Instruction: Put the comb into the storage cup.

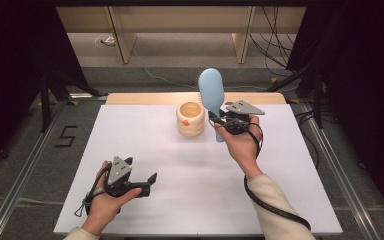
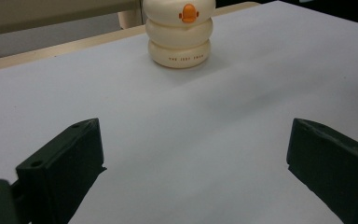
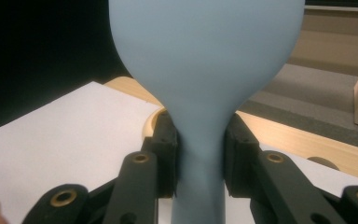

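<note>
The blue hairbrush (image 1: 211,95) stands upright in the right gripper (image 1: 219,120), just right of the cream holder (image 1: 190,119) near the desk's far edge. The left gripper (image 2: 193,163) gapes empty toward the holder (image 2: 180,35). The right gripper's (image 3: 199,154) jaws clamp the brush neck (image 3: 200,154).

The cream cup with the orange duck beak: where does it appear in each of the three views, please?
High view: the cream cup stands at the middle far part of the white table, just left of the blue brush.
Left gripper view: top centre, cup upright, beyond the open jaws.
Right gripper view: a cream curved edge peeks out left of the brush handle; probably the cup.
Shared landmark: the table's wooden far edge.
</note>
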`<state>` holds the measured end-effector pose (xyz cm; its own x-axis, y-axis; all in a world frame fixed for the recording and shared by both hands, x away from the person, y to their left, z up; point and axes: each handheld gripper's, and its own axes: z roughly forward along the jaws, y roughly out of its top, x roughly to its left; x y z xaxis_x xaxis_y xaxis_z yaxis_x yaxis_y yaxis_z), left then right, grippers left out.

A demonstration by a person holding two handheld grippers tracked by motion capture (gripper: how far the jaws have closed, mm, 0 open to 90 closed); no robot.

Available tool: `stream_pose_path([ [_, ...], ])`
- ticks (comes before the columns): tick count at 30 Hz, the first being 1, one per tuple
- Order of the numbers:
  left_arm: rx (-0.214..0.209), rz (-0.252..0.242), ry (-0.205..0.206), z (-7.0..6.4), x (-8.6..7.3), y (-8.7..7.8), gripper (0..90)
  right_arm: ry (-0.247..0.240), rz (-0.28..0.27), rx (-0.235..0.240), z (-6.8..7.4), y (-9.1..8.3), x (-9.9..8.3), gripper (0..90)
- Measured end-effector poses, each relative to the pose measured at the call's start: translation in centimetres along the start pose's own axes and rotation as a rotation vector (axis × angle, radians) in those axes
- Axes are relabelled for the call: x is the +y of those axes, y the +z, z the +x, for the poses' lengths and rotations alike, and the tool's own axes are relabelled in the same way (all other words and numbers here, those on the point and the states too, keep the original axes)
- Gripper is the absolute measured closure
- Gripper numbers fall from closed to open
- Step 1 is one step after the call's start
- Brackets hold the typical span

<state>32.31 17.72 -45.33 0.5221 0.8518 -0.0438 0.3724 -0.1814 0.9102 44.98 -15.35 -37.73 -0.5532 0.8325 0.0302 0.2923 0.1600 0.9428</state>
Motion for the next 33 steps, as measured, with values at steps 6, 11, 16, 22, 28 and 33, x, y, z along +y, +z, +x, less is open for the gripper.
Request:
stream_pose_path([
  [6, -0.031, -0.048, -0.032, -0.2, 2.1, -0.3, 3.0, -0.016, 0.009, 0.028, 0.8, -0.2, -0.3, 70.5],
  [11, -0.059, -0.083, -0.062, -0.4, 4.6, 0.3, 0.8, -0.038, 0.016, 0.05, 1.8, -0.2, -0.8, 70.5],
  [16, -0.082, -0.082, -0.068, -1.3, 6.7, 1.6, 0.0, -0.052, 0.027, 0.069, 2.6, -0.2, -1.2, 70.6],
  [22, -0.118, -0.119, -0.079, -2.3, 9.5, 2.9, 0.0, -0.071, 0.037, 0.085, 3.4, -0.3, -1.8, 70.5],
  [28, -0.146, -0.151, -0.079, -3.3, 12.3, 4.2, 0.0, -0.079, 0.039, 0.1, 4.1, -0.3, -2.0, 70.6],
  [33, -0.153, -0.161, -0.092, -3.6, 14.0, 5.4, 0.6, -0.084, 0.039, 0.111, 4.6, -0.3, -2.2, 70.5],
])
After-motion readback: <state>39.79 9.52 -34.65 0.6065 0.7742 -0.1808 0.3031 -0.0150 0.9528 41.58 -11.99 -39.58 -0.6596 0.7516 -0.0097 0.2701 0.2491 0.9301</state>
